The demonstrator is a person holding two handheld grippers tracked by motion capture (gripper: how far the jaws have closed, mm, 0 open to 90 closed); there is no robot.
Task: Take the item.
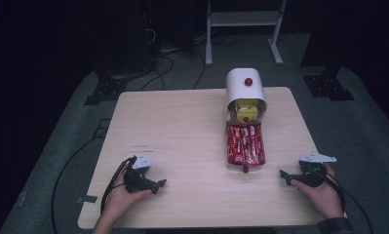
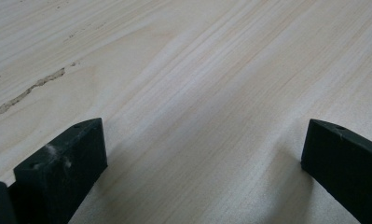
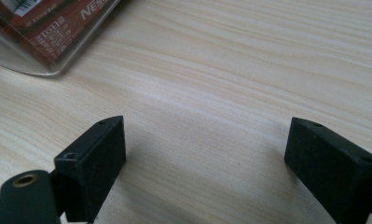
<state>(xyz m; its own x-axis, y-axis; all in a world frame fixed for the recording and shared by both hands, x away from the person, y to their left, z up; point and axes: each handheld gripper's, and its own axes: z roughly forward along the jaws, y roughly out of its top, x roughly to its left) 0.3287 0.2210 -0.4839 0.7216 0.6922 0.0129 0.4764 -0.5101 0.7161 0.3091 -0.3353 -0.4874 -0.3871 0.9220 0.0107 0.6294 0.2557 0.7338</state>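
Red packets (image 1: pixel 245 144) between both grippers, well apart; fingers (image 3: pixel 93 161) of each spread, empty.

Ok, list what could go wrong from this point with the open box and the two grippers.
1. The clear tray of red packets lies pulled out of the white box, its front edge toward the person; a careless push by the right gripper could slide it or spill packets.
2. The yellow item sits inside the box mouth; reaching past the tray might knock it.
3. Both the right and the left gripper rest open and far from the box, so a hurried reach could misalign.
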